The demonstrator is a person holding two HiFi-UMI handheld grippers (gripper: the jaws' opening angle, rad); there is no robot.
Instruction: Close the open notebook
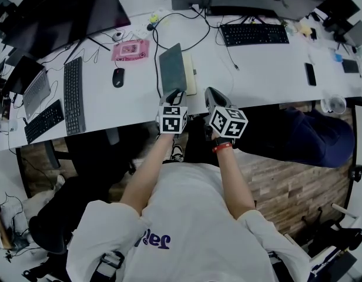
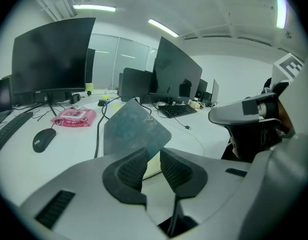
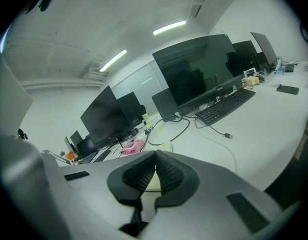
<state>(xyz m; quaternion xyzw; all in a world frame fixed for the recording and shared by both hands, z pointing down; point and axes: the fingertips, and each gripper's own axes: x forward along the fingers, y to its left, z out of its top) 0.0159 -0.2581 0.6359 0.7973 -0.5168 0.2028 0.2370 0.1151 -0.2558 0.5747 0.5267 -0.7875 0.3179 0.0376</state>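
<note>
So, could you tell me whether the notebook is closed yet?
Open: the notebook has its dark cover tilted up off the pale pages, not flat.

Long white desk [image 1: 263,69] with dark monitors [image 1: 63,10], keyboards [image 1: 254,34], mouse [image 1: 117,77], cables [image 1: 156,46]. Wood-plank floor [image 1: 287,184] below, black chair [image 1: 57,216] lower left. Strip lights [image 2: 94,7] on white ceiling [image 2: 204,9]; glass partition [image 2: 116,59] behind.

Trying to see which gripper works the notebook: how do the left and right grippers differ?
The left gripper has its jaws apart; the right gripper has its tips together. The raised dark cover of the notebook stands at the left gripper's gap, pads not pressing it; the right gripper holds nothing. Both sit together at the desk edge.
</note>
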